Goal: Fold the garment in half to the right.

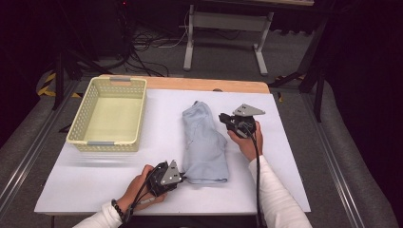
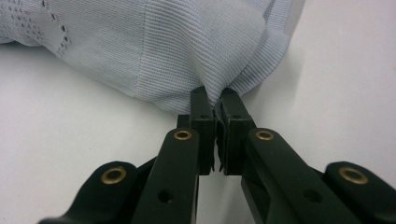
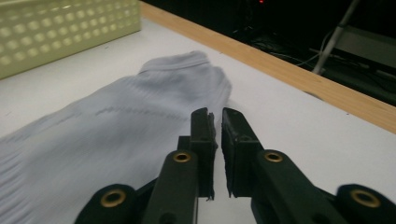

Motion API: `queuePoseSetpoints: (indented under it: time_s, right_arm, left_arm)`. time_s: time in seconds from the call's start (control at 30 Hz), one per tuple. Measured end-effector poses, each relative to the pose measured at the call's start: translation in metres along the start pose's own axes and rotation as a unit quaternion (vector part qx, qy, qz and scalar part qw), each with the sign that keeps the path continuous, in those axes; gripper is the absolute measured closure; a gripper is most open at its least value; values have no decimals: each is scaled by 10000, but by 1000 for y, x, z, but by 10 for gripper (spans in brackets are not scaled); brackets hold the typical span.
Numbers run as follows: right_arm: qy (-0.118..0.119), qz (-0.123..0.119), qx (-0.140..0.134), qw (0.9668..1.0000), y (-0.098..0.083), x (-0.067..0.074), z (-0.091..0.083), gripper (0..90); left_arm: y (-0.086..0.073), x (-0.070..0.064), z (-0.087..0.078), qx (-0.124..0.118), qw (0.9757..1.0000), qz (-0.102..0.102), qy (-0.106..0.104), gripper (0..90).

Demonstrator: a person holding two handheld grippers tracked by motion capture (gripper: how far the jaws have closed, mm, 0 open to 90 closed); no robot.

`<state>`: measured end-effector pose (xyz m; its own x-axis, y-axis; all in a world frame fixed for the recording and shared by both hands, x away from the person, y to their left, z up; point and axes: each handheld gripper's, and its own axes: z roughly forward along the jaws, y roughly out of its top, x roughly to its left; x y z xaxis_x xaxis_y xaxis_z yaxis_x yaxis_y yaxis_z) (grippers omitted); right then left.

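A folded light blue knit garment (image 1: pixel 204 142) lies lengthwise in the middle of the white table top (image 1: pixel 95 185). My left gripper (image 1: pixel 183 179) is at its near left corner, shut on a pinch of the ribbed hem. In the left gripper view the cloth (image 2: pixel 187 46) bunches up between the jaws of that gripper (image 2: pixel 213 100). My right gripper (image 1: pixel 222 117) hovers at the garment's far right side, just above the table. In the right gripper view this gripper (image 3: pixel 215 116) has its jaws nearly together with nothing between them, and the garment (image 3: pixel 116 121) lies to their left.
A pale yellow perforated basket (image 1: pixel 78 121) stands at the far left of the table, seen also in the right gripper view (image 3: pixel 46 32). A wooden edge (image 1: pixel 204 84) runs along the table's far side. Beyond it are metal stand legs and cables on the floor.
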<state>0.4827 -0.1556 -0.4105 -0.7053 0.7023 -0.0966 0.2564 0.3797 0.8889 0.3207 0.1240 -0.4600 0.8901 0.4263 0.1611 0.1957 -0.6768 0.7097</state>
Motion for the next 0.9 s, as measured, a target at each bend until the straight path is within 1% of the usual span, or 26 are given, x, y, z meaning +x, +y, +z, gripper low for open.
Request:
queuePoseSetpoints:
  time_s: [0.03,0.1,0.13,0.2,0.23,0.27,0.33,0.4,0.43,0.47,0.5,0.57,0.6,0.63,0.7,0.77,0.8,0.9]
  right_arm:
    - [25,-122,87,9999,-3,5,-5,851]
    - [76,-243,131,9996,-6,10,-12,861]
    - [136,-285,158,9994,-10,15,-17,869]
    - [141,-323,199,9992,-13,23,-23,870]
    - [212,-303,195,9991,-15,27,-26,869]
    - [260,-358,241,9987,-17,32,-27,862]
    - [220,-574,370,9974,-22,42,-28,838]
    - [200,-692,520,9960,-28,50,-26,841]
    - [182,-711,583,9956,-32,52,-25,839]
    - [203,-629,632,9958,-36,54,-23,839]
    - [217,-616,663,9957,-39,56,-22,845]
    - [199,-675,776,9945,-43,59,-21,842]
    - [184,-692,771,9944,-44,60,-21,836]
    - [173,-712,759,9944,-44,59,-21,832]
    - [143,-632,630,9959,-42,56,-23,836]
    - [175,-541,508,9971,-41,55,-25,837]
    - [196,-565,504,9969,-41,55,-25,837]
    - [241,-692,701,9948,-44,58,-18,836]
  left_arm:
    - [0,0,0,-5,10000,8,4,860]
    - [0,0,0,13,10000,6,19,860]
    - [0,-1,0,15,10000,11,38,860]
    - [0,-1,0,15,10000,0,38,860]
    - [0,-1,0,14,10000,11,32,859]
    - [0,-1,0,12,10000,7,40,859]
    - [0,-1,0,-9,10000,2,30,859]
    - [-1,0,0,-14,10000,-26,20,859]
    - [-2,0,0,-48,10000,-56,2,859]
    - [-2,0,0,-42,10000,-77,-6,859]
    - [-2,0,0,-67,10000,-74,-7,859]
    - [-2,0,0,-81,10000,-40,30,859]
    - [-2,-1,0,-71,10000,-17,42,859]
    - [-2,-1,0,-63,10000,-7,41,859]
    - [-2,0,0,-58,10000,-11,24,858]
    - [-2,0,0,-69,10000,-22,7,859]
    - [-2,1,1,-78,10000,-29,-6,858]
    - [-2,1,1,-86,9999,-53,-23,858]
